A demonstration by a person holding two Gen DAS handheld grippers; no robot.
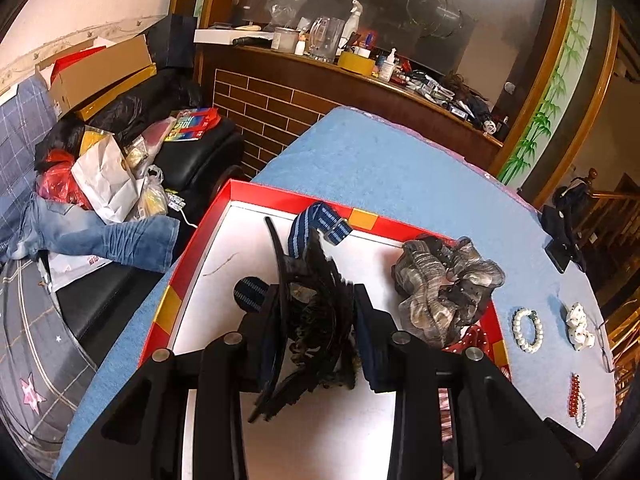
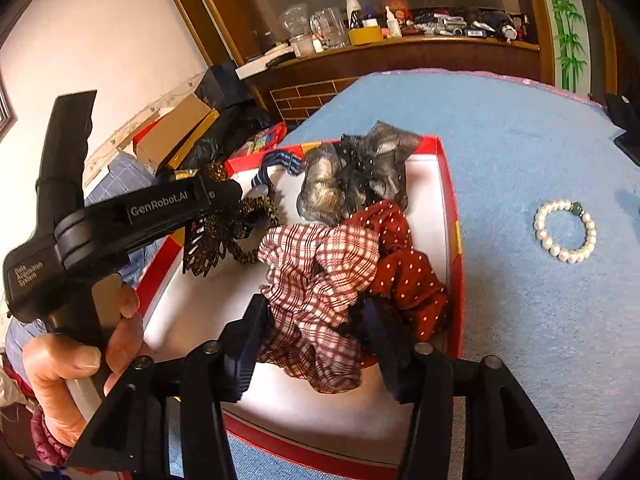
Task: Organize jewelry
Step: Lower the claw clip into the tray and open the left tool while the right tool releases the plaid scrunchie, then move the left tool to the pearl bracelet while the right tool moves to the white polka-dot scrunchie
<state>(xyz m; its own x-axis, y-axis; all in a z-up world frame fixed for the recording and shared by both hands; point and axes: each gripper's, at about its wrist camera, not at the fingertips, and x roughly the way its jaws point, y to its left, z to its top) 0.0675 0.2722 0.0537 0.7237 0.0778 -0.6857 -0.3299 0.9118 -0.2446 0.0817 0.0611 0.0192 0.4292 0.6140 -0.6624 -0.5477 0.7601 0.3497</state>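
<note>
While the left hand-held gripper (image 1: 316, 320) is hanging over the white floor of the red box (image 1: 192, 256), its 2 fingers are closing on a black hair claw (image 1: 308, 308) tangled with leopard-print fabric. A blue striped band (image 1: 316, 224) is lying at 12 o'clock from the claw, draped on the far box wall, and a grey scrunchie (image 1: 444, 284) is sitting at 2 o'clock inside the box. On the blue cloth of the table (image 1: 380, 160), at 3 o'clock outside the box, a pearl bracelet (image 1: 527, 330), a white scrunchie (image 1: 578, 326) and a red bead bracelet (image 1: 575, 394) are lying apart from each other.

The right hand-held gripper (image 2: 316, 340) is gripping a red-and-white checked scrunchie (image 2: 320, 280) over the near part of the box. A dark red dotted scrunchie (image 2: 404, 272) is touching it at 2 o'clock. The pearl bracelet is resting on the cloth at 2 o'clock, well apart from the box. The person's left hand (image 2: 80, 356) is holding the other gripper's handle at 9 o'clock.
</note>
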